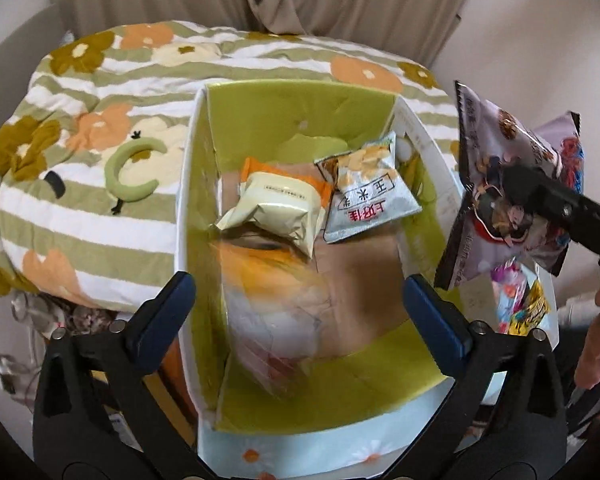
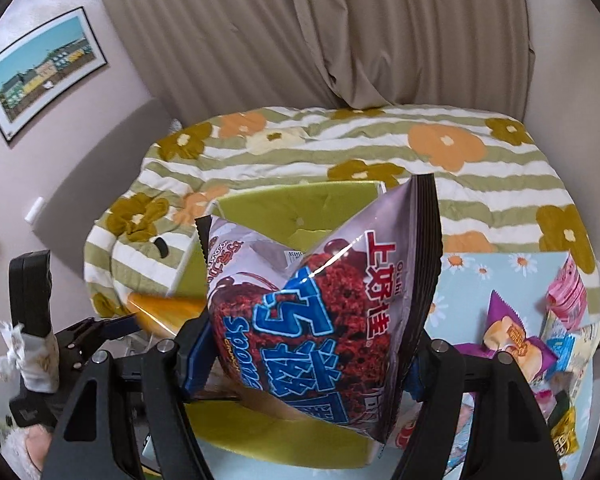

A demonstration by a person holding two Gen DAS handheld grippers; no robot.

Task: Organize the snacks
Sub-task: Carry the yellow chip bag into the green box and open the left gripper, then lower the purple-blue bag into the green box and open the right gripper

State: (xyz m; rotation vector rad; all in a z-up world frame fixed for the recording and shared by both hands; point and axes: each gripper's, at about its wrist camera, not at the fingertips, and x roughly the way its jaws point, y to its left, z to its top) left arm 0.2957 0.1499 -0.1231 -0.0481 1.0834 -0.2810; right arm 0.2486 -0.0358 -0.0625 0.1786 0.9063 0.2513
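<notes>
The left tongs [image 1: 300, 312] are being held wide over the green-lined box [image 1: 292, 112] on the bed; a blurred orange-and-white packet [image 1: 276, 316] is lying or dropping beneath them; a large purple snack bag [image 2: 324, 312] is being gripped by the right tongs [image 2: 300, 364] above the box; being pinched low, the bag is judged likely to tip and catch the box wall, spilling outside.

Green-lined box [image 1: 284, 116]; green-striped, orange-flowered blanket [image 1: 100, 208]
</notes>
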